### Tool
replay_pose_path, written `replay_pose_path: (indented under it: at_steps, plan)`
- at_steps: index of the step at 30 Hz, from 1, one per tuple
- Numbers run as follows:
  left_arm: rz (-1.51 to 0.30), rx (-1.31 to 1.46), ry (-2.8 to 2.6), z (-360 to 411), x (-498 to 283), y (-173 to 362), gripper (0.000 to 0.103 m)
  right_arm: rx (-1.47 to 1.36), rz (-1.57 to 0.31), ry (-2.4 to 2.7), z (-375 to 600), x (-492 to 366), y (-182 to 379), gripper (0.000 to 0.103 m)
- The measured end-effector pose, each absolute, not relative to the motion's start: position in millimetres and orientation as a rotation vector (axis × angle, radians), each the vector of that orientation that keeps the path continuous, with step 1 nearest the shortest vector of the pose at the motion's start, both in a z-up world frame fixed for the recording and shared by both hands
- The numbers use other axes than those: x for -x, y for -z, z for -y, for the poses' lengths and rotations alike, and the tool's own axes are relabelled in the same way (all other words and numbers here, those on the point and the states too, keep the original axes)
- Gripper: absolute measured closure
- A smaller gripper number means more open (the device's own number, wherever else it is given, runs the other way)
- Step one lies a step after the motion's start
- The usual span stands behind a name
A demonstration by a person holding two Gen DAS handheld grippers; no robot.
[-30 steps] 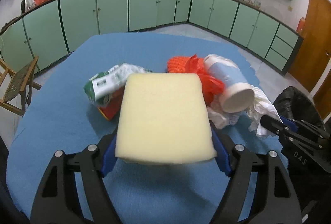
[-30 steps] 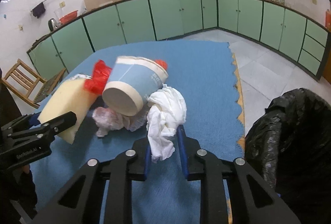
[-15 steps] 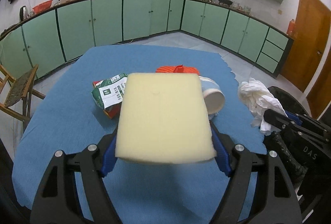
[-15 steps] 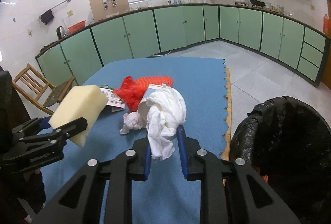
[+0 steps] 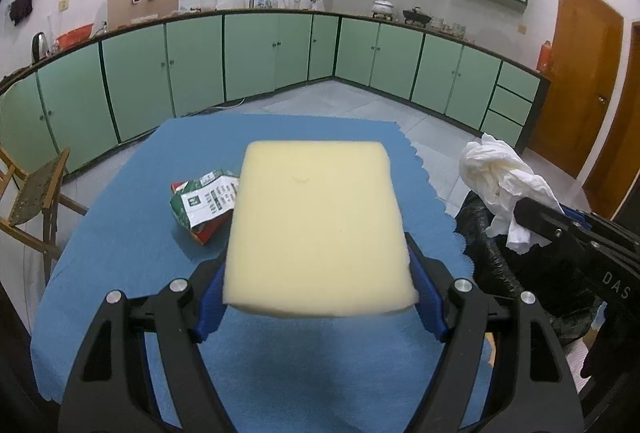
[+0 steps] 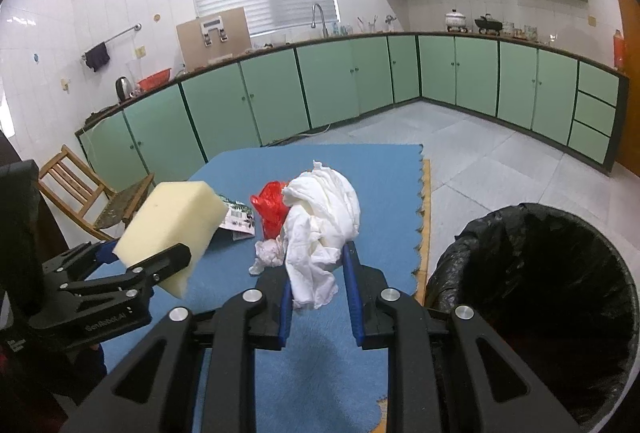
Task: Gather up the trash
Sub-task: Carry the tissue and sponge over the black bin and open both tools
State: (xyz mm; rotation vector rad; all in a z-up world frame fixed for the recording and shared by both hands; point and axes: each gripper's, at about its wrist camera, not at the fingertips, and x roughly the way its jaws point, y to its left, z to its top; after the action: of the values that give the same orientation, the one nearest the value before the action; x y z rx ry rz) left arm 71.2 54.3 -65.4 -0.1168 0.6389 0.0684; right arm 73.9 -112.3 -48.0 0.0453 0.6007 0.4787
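A pale yellow foam block (image 5: 316, 229) fills the left wrist view, and my left gripper (image 5: 320, 289) is shut on its near end, holding it above the blue table mat (image 5: 120, 273). From the right wrist view the same foam block (image 6: 172, 217) hangs at the left in the left gripper (image 6: 156, 265). My right gripper (image 6: 318, 273) is shut on a crumpled white tissue (image 6: 320, 225), which also shows at the right as a white tissue (image 5: 496, 177). A black-lined trash bin (image 6: 500, 221) stands open at the right, beside the table.
On the mat lie a green-and-white packet (image 5: 204, 201), a red plastic bag (image 6: 270, 209) and a small crumpled tissue (image 6: 268, 253). A wooden chair (image 6: 88, 193) stands left of the table. Green cabinets line the far walls.
Both grippers have risen and drawn back from the trash pile with their loads. The paper cup has dropped out of sight behind them, and the tissue has come closer to the bin.
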Motion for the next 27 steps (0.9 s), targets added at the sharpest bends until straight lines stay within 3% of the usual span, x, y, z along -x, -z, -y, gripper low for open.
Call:
replay_pose_path:
  at_steps: [14, 27]
  plan:
    - [-0.601, 0.098, -0.001, -22, -71, 50, 0.029, -0.074, -0.544, -0.384, 160, -61, 31, 0.08]
    - [-0.584, 0.048, 0.159, 52, -98, 46, 0.029, -0.119, -0.517, -0.22, 230, -49, 27, 0.08]
